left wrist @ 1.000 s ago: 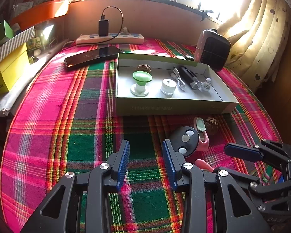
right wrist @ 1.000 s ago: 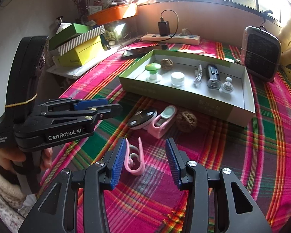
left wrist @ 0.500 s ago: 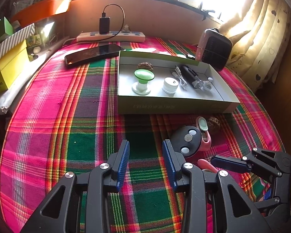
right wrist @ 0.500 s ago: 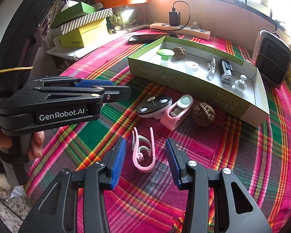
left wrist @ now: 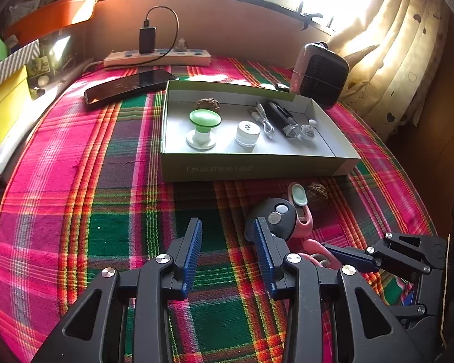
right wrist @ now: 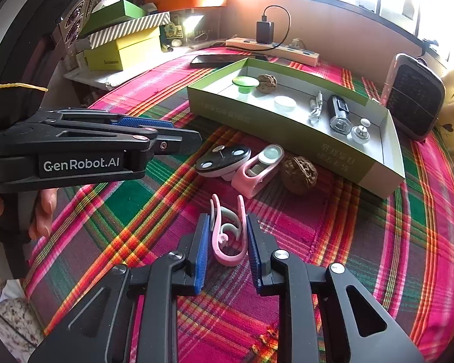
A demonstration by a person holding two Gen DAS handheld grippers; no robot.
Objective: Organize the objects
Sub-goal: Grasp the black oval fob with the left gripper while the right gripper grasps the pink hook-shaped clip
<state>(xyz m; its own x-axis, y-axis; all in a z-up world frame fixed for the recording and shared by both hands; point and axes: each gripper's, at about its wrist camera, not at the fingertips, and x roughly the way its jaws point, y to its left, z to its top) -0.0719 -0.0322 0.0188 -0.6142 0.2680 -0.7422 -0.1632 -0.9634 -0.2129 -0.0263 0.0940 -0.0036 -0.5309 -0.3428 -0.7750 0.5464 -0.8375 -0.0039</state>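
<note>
Now right gripper [right wrist: 228, 233] fingers are closing on the pink clip [right wrist: 227, 233].

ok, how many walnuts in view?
2. One walnut inside the box at its far left end; the other on the cloth outside the box's near wall. None seem hidden.

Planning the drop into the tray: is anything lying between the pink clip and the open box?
Yes. With the right tool closing around the pink clip, the black disc, pink holder and walnut lie on the cloth before the box's near wall.
</note>
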